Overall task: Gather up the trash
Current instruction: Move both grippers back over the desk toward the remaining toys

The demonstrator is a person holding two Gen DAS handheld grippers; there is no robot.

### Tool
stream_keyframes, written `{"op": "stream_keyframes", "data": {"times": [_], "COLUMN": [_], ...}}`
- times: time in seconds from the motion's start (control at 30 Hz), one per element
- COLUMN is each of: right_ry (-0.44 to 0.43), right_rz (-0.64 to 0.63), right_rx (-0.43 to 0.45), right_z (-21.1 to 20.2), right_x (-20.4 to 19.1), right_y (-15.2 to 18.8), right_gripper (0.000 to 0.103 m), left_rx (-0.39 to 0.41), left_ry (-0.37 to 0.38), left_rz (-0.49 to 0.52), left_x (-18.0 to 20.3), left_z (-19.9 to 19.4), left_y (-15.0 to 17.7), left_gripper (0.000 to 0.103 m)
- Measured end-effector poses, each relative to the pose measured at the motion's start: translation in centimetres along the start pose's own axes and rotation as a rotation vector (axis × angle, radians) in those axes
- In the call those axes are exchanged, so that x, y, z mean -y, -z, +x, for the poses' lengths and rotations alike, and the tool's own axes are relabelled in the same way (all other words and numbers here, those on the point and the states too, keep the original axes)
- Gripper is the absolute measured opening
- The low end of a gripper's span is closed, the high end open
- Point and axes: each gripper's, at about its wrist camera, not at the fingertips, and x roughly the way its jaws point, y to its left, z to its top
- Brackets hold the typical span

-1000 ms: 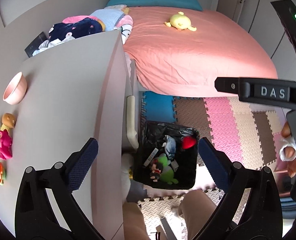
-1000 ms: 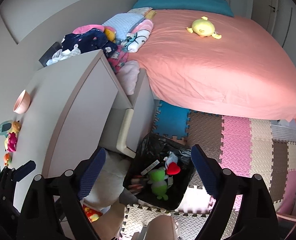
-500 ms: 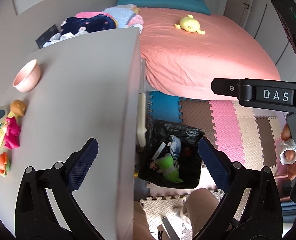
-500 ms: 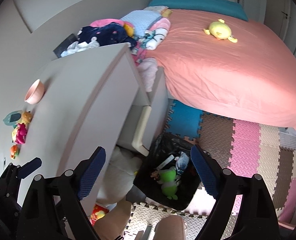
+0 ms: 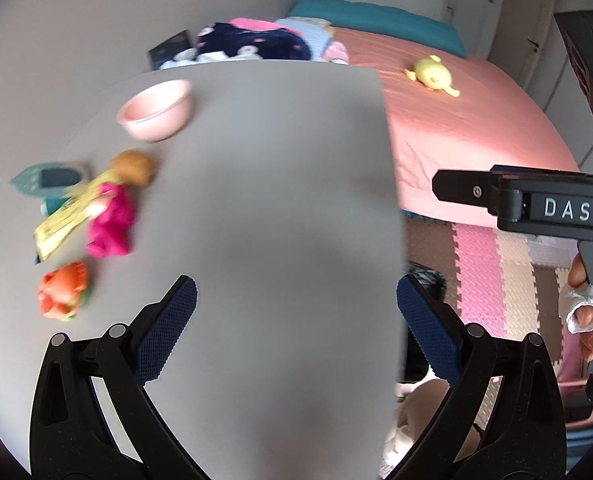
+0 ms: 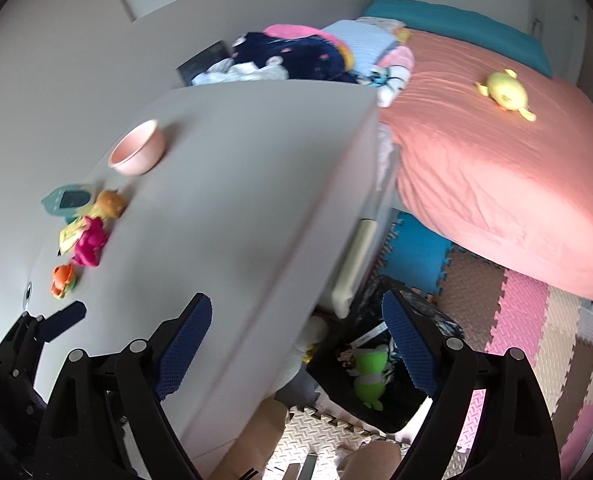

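Both grippers, left gripper (image 5: 296, 328) and right gripper (image 6: 296, 344), hang with jaws wide apart and nothing between them, above a grey table (image 5: 264, 200). Near its left edge lie an orange toy (image 5: 62, 295), then a yellow wrapper (image 5: 70, 214), long axis slanting up-right, under a pink doll (image 5: 110, 224). Farther stands a pink bowl (image 5: 156, 110).

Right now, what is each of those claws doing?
Left gripper: open, holding nothing.
Right gripper: open, holding nothing.

Both wrist cameras look steeply down from above the grey table (image 5: 276, 220), sharing its toys and the bed (image 6: 496, 168).
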Motion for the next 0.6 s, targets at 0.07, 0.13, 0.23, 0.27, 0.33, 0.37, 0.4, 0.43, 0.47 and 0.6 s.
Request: {"op": "stream_keyframes", "data": {"times": [0.07, 0.13, 0.23, 0.27, 0.33, 0.37, 0.4, 0.43, 0.47, 0.6], "right_ry": [-0.009, -0.019, -0.038, -0.045, -0.056, -0.060, -0.068, -0.073, -0.079, -0.099], "right_rz": [-0.023, -0.046, -0.072, -0.078, -0.095, -0.105, -0.117, -0.124, -0.132, -0.158], "right_rx": [-0.011, -0.019, -0.034, -0.041, -0.051, -0.055, -0.060, -0.062, -0.064, -0.082], "right_z": [0.6, 1.1, 1.9, 2.2, 2.9, 3.1, 3.4, 3.6, 3.9, 5.0], "right_x": [-1.6, -3.3, -5.7, -6.5, -8.1, -8.9, -9.9, -10.5, -11.3, -14.2], "right_y": [-0.1, -0.2, -0.4, -0.5, -0.6, -0.7, -0.7, -0.8, -0.8, -1.1], "right_gripper": [0.087, 0.087, 0.087, 0.087, 0.087, 0.087, 0.087, 0.087, 0.087, 0.087], "left_rx": [0.002, 0.005, 0.010, 0.011, 0.013, 0.015, 0.020, 0.023, 0.024, -0.001], "left_ry": [-0.011, -0.022, -0.040, -0.046, -0.061, -0.069, -0.077, -0.079, -0.074, -0.062], "left_rz": [-0.018, -0.041, -0.067, -0.071, -0.075, -0.078, -0.084, -0.091, -0.101, -0.101], "left_x": [-1.6, -3.5, -6.1, -6.8, -8.6, -9.4, -10.3, -11.0, -11.9, -14.5], "left_z": [-0.4, -0.8, -1.4, -1.5, -1.8, -2.0, -2.2, -2.3, -2.3, -1.8], "left_y": [0.4, 0.9, 1.5, 1.6, 1.9, 2.1, 2.2, 2.4, 2.5, 3.3], "left_gripper": [0.097, 0.097, 0.097, 0.097, 0.097, 0.097, 0.097, 0.097, 0.097, 0.097]}}
